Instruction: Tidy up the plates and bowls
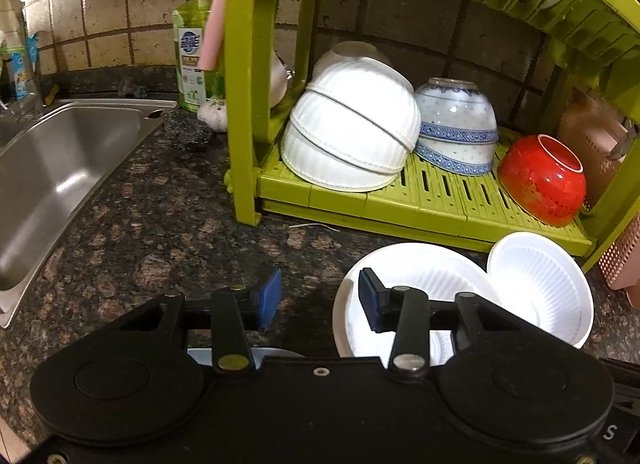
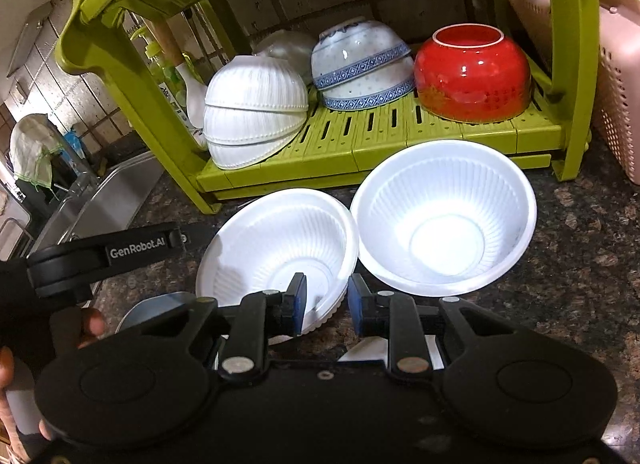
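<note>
Left wrist view, gripper: the left gripper point(image 1: 320, 296) is seen with jaws apart, nothing between them, above the dark desk point(image 1: 140, 232).
Left wrist view, bowls: two white ribbed bowls point(image 1: 540, 288) are found on the desk, just in front of the green rack point(image 1: 400, 204).
Left wrist view, done: stacked white bowls point(image 1: 352, 128), a blue-patterned pair point(image 1: 456, 128) and a red bowl point(image 1: 544, 180) are already racked upside down.
Left wrist view, writing: the soap bottle point(image 1: 192, 52) label is not legible.
Right wrist view, gripper: the right gripper point(image 2: 327, 304) is held apart around the near rim of the left-hand bowl point(image 2: 280, 248) (not yet clamped, as judged).
Right wrist view, left: both loose bowls point(image 2: 444, 216) remain unracked.
Right wrist view, writing: "GenRobot.AI" is read on the other gripper's arm point(image 2: 136, 251).
</note>
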A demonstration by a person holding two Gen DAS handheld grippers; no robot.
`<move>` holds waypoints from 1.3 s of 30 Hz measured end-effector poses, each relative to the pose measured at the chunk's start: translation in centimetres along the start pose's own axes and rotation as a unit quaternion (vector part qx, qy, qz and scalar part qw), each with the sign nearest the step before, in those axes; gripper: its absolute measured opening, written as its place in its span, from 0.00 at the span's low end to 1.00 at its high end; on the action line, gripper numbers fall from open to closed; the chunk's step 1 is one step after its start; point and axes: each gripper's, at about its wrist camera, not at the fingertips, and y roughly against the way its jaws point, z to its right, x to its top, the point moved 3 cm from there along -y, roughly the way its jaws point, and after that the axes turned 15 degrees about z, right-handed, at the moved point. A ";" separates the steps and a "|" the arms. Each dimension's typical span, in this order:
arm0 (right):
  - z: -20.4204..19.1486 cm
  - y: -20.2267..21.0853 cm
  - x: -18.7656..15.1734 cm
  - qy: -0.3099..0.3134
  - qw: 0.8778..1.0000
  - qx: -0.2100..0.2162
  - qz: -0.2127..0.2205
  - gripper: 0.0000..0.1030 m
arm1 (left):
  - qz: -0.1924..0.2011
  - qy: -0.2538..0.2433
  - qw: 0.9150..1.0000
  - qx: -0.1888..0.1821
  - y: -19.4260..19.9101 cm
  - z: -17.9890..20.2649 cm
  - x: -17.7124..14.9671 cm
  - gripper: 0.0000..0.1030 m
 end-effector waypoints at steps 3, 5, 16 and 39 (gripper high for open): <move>-0.1 -0.3 0.0 0.002 1.000 -0.004 -0.001 0.25 | -0.003 -0.008 1.000 -0.007 -0.4 0.5 -0.2 0.48; 0.0 -0.4 0.0 0.000 1.000 -0.008 -0.003 0.24 | -0.006 -0.010 1.000 -0.008 -0.6 0.8 -0.3 0.48; 0.1 -0.9 0.0 0.018 1.000 -0.017 0.005 0.17 | -0.022 -0.018 1.000 -0.008 -2.2 1.5 -0.9 0.18; -1.0 1.0 0.9 0.031 0.998 0.010 0.048 0.16 | 0.020 0.020 1.000 -0.012 1.7 0.2 0.4 0.18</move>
